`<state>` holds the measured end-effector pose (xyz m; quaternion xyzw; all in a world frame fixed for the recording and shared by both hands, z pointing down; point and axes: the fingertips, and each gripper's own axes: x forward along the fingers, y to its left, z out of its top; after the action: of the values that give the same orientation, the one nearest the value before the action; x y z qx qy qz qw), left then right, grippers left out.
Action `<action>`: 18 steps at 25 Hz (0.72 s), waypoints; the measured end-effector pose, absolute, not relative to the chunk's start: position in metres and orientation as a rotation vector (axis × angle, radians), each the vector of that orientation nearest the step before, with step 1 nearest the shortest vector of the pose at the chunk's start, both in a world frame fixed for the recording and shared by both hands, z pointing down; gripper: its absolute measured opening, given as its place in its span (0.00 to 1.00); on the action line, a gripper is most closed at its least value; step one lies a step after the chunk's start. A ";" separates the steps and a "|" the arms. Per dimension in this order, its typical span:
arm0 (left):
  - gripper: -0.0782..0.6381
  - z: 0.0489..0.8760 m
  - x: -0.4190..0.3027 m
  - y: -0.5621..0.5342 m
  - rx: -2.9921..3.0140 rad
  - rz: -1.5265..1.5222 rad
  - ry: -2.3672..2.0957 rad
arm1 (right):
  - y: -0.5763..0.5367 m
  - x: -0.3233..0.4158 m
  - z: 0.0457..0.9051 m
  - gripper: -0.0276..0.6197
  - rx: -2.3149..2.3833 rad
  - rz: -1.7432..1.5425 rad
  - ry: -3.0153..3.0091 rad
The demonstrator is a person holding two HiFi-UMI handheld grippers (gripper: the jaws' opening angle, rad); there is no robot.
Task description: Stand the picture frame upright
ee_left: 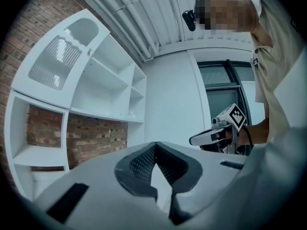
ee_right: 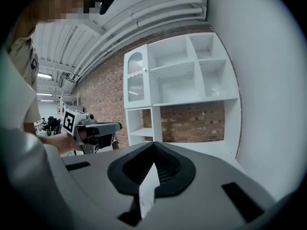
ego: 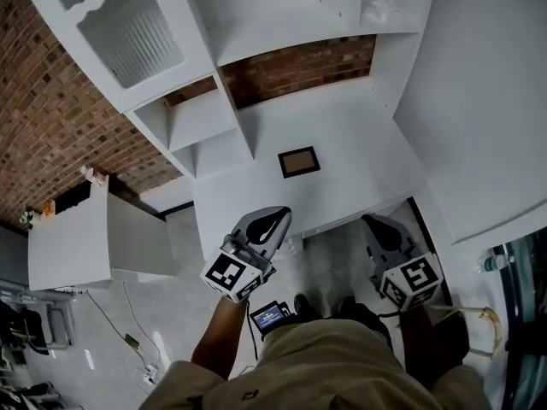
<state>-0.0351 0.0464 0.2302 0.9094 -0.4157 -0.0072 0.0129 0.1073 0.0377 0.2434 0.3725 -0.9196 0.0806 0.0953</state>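
Note:
A small dark picture frame (ego: 299, 161) with a tan inside lies flat on the white desk surface (ego: 342, 135) of the shelf unit, seen only in the head view. My left gripper (ego: 278, 215) is held short of the desk's near edge, below and left of the frame, and is shut on nothing. My right gripper (ego: 369, 221) hangs below and right of the frame, off the desk, also shut and empty. In the left gripper view my left gripper (ee_left: 154, 146) has its pads together, and the right gripper (ee_left: 218, 133) shows beyond. The right gripper view shows my right gripper (ee_right: 153, 146) with the left gripper (ee_right: 91, 127) to its left.
The white shelf unit (ego: 205, 118) has open compartments against a brick wall (ego: 299, 67) and a glass-fronted door (ego: 128, 28). A white wall panel (ego: 487, 101) bounds the desk on the right. A low white cabinet (ego: 77, 242) stands at the left, with cables (ego: 128, 340) on the floor.

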 end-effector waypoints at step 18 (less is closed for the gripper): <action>0.12 0.327 -0.093 -0.135 2.541 0.096 -1.476 | -0.178 0.020 0.343 0.12 0.552 0.269 -2.710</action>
<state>-0.0925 -0.1353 0.3268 0.8599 -0.4994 0.0325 0.1007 0.0199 -0.1776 0.3427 0.1955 -0.9593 0.0953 0.1803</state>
